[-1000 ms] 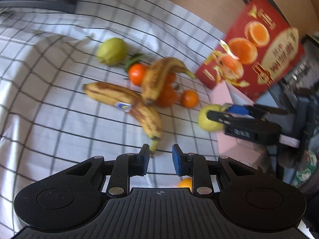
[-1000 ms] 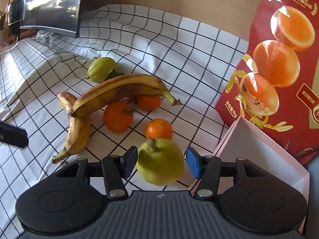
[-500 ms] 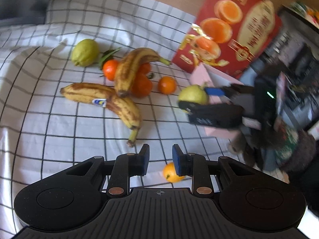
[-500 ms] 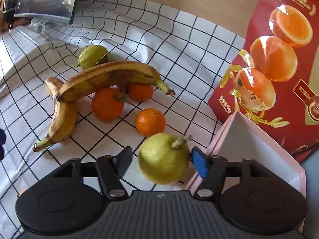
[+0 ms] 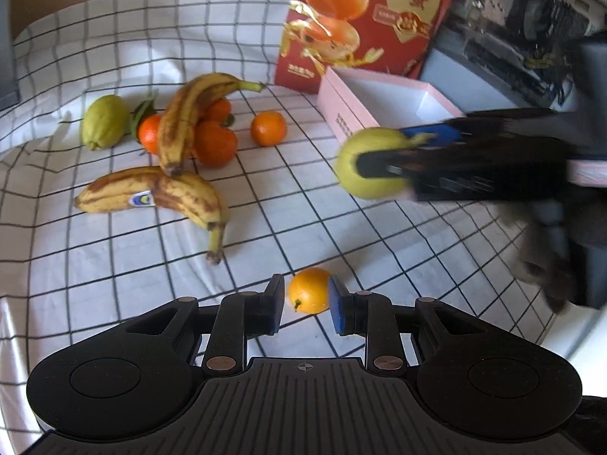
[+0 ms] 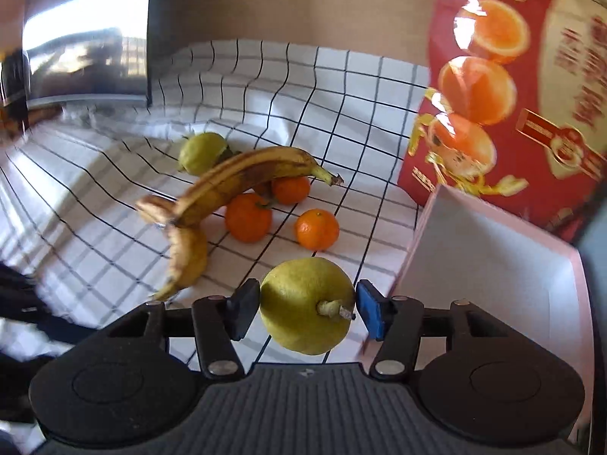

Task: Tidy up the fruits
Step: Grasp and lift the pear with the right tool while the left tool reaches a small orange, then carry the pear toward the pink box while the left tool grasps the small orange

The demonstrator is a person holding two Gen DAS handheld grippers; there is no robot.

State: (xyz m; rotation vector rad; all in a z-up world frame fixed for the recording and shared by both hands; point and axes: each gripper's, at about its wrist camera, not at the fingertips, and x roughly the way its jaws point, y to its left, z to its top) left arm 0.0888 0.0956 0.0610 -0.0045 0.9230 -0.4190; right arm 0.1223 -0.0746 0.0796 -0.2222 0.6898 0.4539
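I am lifting the pear [image 6: 306,305] in the right gripper [image 6: 307,309] while my left gripper [image 5: 306,305] is closing in around a small orange [image 5: 309,290].

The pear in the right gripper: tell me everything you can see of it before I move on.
The pear is yellow-green and round-bodied, its skin dull and finely speckled, with a short brownish stem pointing toward the camera. It is whole, with no visible bruises. The right gripper clamps it between its fingers, one pad on each flank, and nothing else touches it. In the left wrist view it sits lifted off the checked cloth, just beside the open pink box, not yet inside.
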